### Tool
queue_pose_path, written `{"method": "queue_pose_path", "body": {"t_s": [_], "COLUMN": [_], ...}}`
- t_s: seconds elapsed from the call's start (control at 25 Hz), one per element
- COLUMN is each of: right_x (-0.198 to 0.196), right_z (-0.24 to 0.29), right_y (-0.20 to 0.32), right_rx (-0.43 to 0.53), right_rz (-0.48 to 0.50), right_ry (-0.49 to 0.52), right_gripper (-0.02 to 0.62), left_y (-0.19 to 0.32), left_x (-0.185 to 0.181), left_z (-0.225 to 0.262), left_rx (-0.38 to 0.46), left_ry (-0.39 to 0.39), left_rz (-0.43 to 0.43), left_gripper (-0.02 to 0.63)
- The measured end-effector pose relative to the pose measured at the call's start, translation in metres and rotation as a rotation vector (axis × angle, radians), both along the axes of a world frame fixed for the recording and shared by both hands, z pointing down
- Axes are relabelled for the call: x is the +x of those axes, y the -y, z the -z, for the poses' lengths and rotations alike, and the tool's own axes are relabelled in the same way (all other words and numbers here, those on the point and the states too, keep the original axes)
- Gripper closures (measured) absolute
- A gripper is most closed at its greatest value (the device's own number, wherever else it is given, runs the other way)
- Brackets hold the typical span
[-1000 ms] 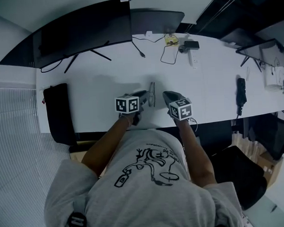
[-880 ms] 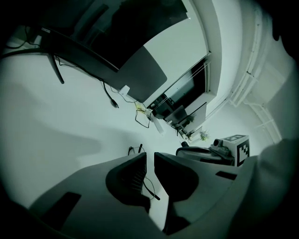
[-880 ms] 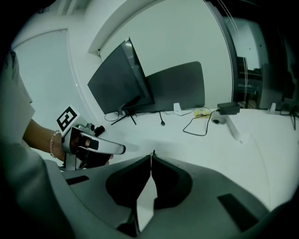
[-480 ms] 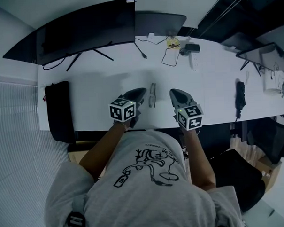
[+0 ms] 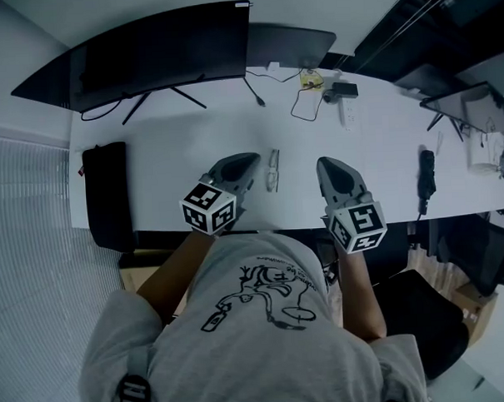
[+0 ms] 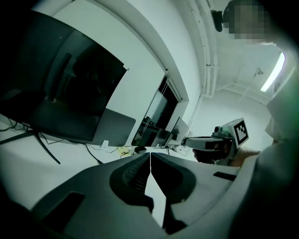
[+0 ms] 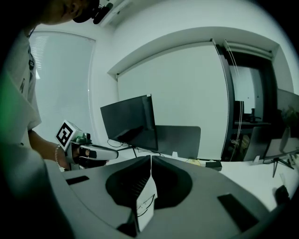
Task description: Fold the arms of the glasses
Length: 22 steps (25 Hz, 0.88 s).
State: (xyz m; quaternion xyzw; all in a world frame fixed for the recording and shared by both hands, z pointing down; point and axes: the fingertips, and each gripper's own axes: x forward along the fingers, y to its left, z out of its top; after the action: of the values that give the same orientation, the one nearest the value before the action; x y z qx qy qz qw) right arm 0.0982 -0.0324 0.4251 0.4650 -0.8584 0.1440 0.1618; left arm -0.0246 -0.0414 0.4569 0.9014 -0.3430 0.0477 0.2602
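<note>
- Evidently the folding step is at or near its end: the glasses lie on the white bench as one narrow strip, which suggests both arms are tucked in. They are too small in the head view to be sure of this.
- The glasses sit between the two tools, near both but touching neither, in front of the dark monitor.
- The left hand-held gripper has its jaws pressed together with nothing between them.
- The right hand-held gripper is likewise closed on nothing, its tips meeting in its own view.
- Both are held clear of the bench and point across it rather than down at the glasses.
- If the fold is complete, the next move is only to keep away from the glasses.
- If an arm is still out, one tool must come down to steady the frame while the other spreads, then nudges the arm tip gently inward.
</note>
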Motion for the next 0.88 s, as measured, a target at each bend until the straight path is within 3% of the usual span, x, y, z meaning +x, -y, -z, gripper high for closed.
{"method": "queue_pose_path", "body": {"t_s": [0.2, 0.56, 0.88], "right_x": [-0.006, -0.019, -0.031], "right_z": [0.037, 0.098, 0.14], "right_y": [-0.009, -0.022, -0.032], "right_rx": [0.068, 0.164, 0.213], "right_rz": [0.021, 0.045, 0.072], "right_ry": [-0.026, -0.054, -0.046], "right_gripper": [0.58, 0.581, 0.583], "left_y": [-0.007, -0.011, -0.018], "left_x": [-0.001, -0.012, -0.024], "left_z": [0.037, 0.1, 0.153], "left_rx": [0.068, 0.183, 0.284], "left_ry": [-0.026, -0.058, -0.025], "left_rz": [-0.013, 0.045, 0.093], "left_gripper": [0.581, 0.584, 0.584]}}
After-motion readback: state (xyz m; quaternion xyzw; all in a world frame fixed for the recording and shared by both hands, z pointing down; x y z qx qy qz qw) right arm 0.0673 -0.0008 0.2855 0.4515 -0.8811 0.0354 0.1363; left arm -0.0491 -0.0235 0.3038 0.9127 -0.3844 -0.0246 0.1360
